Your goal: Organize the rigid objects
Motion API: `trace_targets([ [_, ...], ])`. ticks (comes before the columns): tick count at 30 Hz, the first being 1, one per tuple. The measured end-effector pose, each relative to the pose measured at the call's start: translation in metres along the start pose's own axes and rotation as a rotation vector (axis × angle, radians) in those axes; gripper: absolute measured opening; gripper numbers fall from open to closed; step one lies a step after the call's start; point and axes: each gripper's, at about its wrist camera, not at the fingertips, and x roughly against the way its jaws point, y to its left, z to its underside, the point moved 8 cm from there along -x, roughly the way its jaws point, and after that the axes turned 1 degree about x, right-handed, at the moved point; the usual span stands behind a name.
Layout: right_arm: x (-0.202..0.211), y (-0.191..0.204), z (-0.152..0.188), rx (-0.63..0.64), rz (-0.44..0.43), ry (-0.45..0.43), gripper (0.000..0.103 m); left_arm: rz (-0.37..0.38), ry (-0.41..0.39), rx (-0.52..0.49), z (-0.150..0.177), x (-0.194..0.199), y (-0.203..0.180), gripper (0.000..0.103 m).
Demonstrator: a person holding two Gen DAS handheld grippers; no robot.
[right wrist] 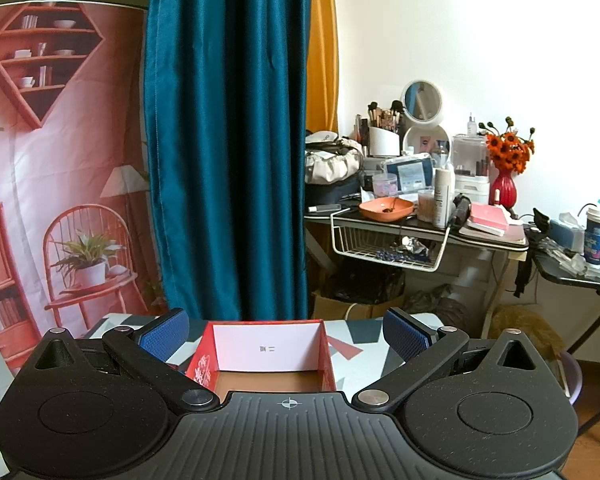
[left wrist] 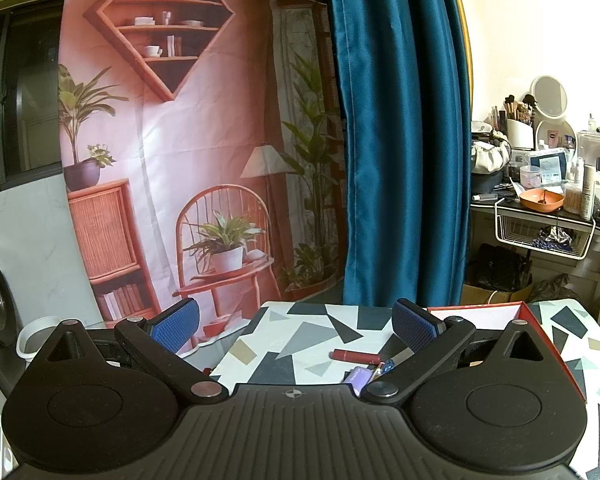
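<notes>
1. Left wrist view: my left claw (left wrist: pixel 296 330) stands wide open with nothing between its blue pads (left wrist: pixel 176 326); it hangs above the near edge of the counter (left wrist: pixel 300 332), which wears a cloth of grey, white and dark shapes.
2. Just ahead and right of centre, a red lipstick tube (left wrist: pixel 355 356) lies flat on the counter; nearer my right finger lie a purple case (left wrist: pixel 358 378) and some small bits beside it, too crowded to tell apart.
3. Past my right finger stands the red box (left wrist: pixel 556 344), open-topped with a pale inside.
4. Right wrist view: my right claw (right wrist: pixel 286 338) is likewise spread wide and holds nothing.
5. The red box (right wrist: pixel 266 356) sits straight ahead between my fingers, its brown floor bare where visible, the rest hidden by my claw.
</notes>
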Motion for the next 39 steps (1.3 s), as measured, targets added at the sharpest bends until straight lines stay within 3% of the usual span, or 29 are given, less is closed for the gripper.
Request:
trace_targets([
  [30,0.004,-0.011,0.0,-0.008,0.003,0.005,0.103,0.0,-0.001,-0.002,0.0,0.0,-0.002,0.103],
  [39,-0.02,-0.02,0.004,-0.001,0.003,0.024,0.103,-0.018,0.015,-0.026,0.001,-0.021,-0.008,0.103],
])
